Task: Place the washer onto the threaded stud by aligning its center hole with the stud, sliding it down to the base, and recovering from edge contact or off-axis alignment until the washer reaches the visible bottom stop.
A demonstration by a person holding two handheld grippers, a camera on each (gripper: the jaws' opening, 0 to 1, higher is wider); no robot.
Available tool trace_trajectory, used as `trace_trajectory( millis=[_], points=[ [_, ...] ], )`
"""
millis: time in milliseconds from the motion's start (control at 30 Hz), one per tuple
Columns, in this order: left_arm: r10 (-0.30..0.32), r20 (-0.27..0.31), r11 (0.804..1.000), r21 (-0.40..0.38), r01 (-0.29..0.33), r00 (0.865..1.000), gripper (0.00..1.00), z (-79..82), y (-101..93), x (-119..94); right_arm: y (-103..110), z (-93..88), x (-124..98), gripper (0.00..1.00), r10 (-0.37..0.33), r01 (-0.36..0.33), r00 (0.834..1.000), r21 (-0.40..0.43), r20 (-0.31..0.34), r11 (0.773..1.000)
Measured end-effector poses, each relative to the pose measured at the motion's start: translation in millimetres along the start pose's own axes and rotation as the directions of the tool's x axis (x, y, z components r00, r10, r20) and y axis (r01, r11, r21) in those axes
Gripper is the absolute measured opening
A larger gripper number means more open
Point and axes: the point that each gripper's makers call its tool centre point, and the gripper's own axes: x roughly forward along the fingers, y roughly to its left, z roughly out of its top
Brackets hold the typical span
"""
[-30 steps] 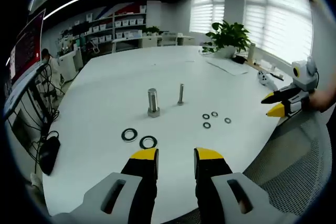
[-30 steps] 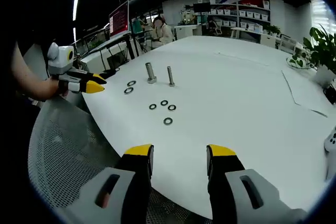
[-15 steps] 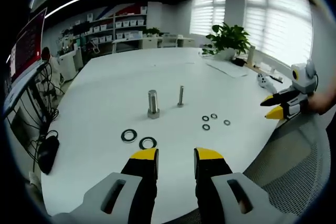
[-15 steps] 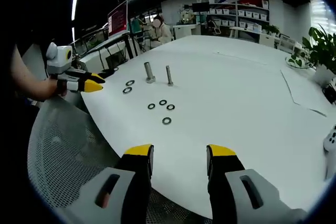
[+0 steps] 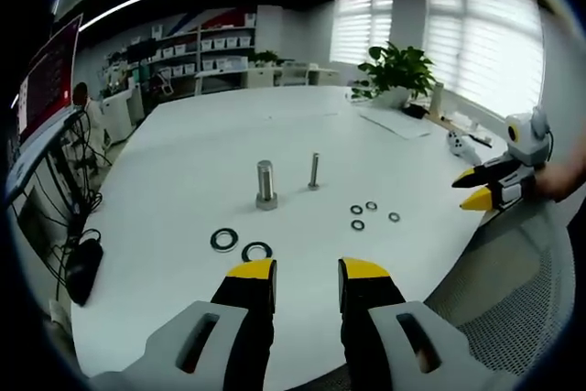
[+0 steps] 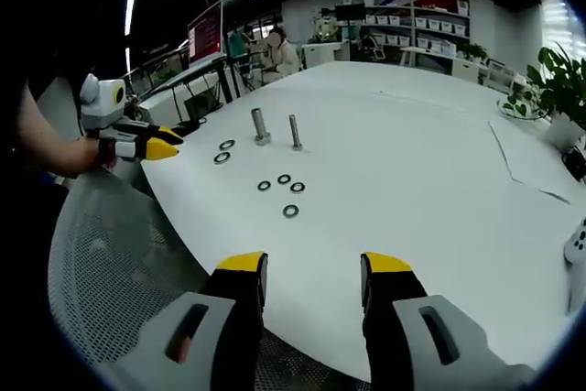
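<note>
On the white table (image 5: 183, 153) stand a thick bolt (image 5: 265, 185) and a thinner threaded stud (image 5: 313, 171), both upright. Two large dark washers (image 5: 222, 240) lie just beyond my left gripper (image 5: 307, 272), which is open and holds nothing. Several small washers (image 5: 358, 224) lie to the right of the studs. In the right gripper view the stud (image 6: 295, 132) and bolt (image 6: 259, 126) stand far ahead, with the small washers (image 6: 291, 211) nearer. My right gripper (image 6: 311, 267) is open and hovers over the table's near edge. The left gripper (image 6: 163, 142) comes in from the left there.
The right gripper (image 5: 476, 188) shows at the table's right edge. A mesh chair (image 6: 119, 254) sits beside the table. A potted plant (image 5: 398, 66), papers (image 5: 394, 118) and a white controller (image 5: 462, 139) lie at the far side. A person (image 6: 279, 54) sits at desks behind.
Both views have drifted only slightly with the hands. Washers, stud and bolt lie where they were, and both grippers stay open.
</note>
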Motion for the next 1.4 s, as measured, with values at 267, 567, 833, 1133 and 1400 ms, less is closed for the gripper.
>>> trace_trajectory(
  millis=[267, 567, 833, 1133, 1400],
  points=[
    [0.006, -0.009, 1.0, -0.016, -0.006, 1.0, 0.24, -0.1, 2.6, -0.8, 0.6, -0.2, -0.1, 0.44, 0.005, -0.005, 1.0, 0.002, -0.002, 1.0],
    [0.012, -0.012, 1.0, -0.018, -0.012, 1.0, 0.24, 2.3, 2.8, -1.0, -1.0, 1.6, -1.5, 0.44, 0.006, -0.006, 1.0, 0.011, 0.01, 1.0],
    [0.018, -0.026, 1.0, -0.02, -0.018, 0.999, 0.26, 2.7, 3.1, -0.3, -2.9, 3.4, -2.1, 0.45, 0.004, -0.004, 1.0, 0.026, 0.018, 1.0],
    [0.012, -0.049, 1.0, -0.021, -0.013, 0.999, 0.26, 0.9, 3.2, 0.9, -1.1, 5.8, -2.9, 0.45, 0.011, -0.012, 1.0, 0.029, 0.029, 0.999],
    [0.014, -0.082, 1.0, -0.02, -0.015, 0.997, 0.27, 0.7, 7.8, 5.0, 0.2, 7.1, -3.2, 0.45, 0.021, -0.022, 0.999, 0.034, 0.037, 0.999]
  ],
)
